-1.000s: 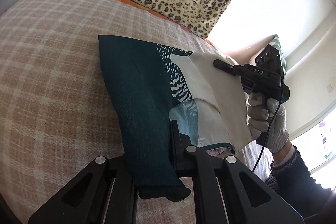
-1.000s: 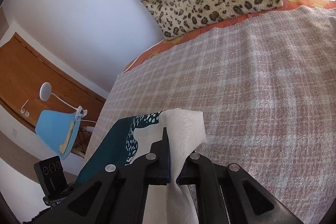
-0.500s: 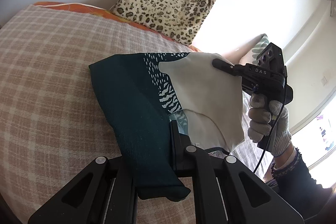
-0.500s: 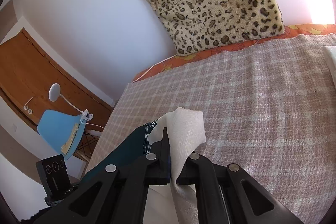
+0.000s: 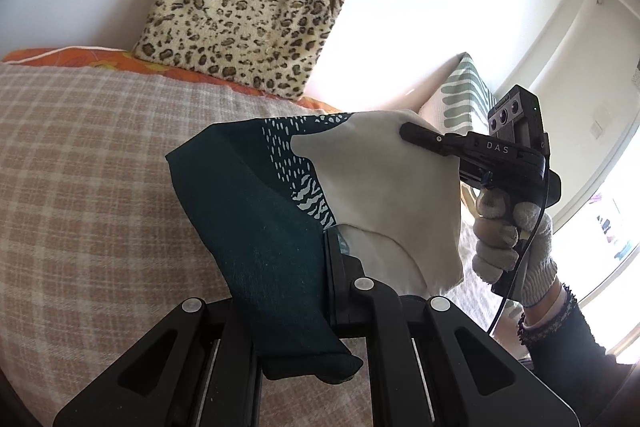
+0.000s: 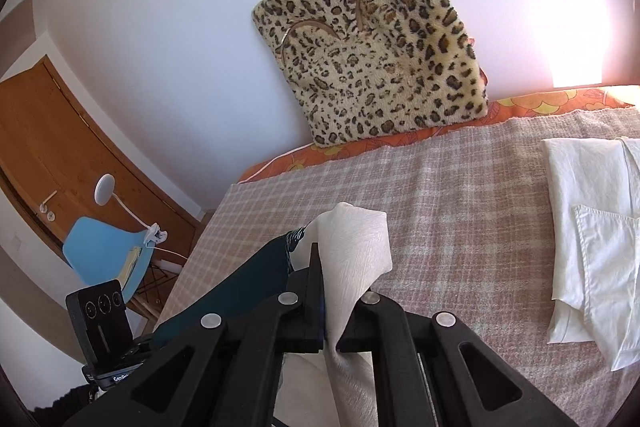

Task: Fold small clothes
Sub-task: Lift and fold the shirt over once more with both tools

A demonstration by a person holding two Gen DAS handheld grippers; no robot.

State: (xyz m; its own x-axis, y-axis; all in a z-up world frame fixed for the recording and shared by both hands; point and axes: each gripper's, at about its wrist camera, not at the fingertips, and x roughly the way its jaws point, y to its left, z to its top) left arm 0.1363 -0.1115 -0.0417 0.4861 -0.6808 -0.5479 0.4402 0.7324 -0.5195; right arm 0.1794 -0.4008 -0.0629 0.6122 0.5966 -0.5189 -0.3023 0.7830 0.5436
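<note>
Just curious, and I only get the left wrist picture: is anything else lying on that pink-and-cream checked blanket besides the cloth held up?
Observer: Yes. The right wrist view shows a pile of white folded cloths on the pink-and-cream checked blanket, toward its right side.
Visitor: What's beyond the blanket's left edge?
Observer: A light blue plastic chair with a white lamp by it, near a brown wooden door.
Visitor: Do the right tongs really pinch?
Observer: Yes, the right tongs are shut on the cream corner of the dark teal and cream cloth.
</note>
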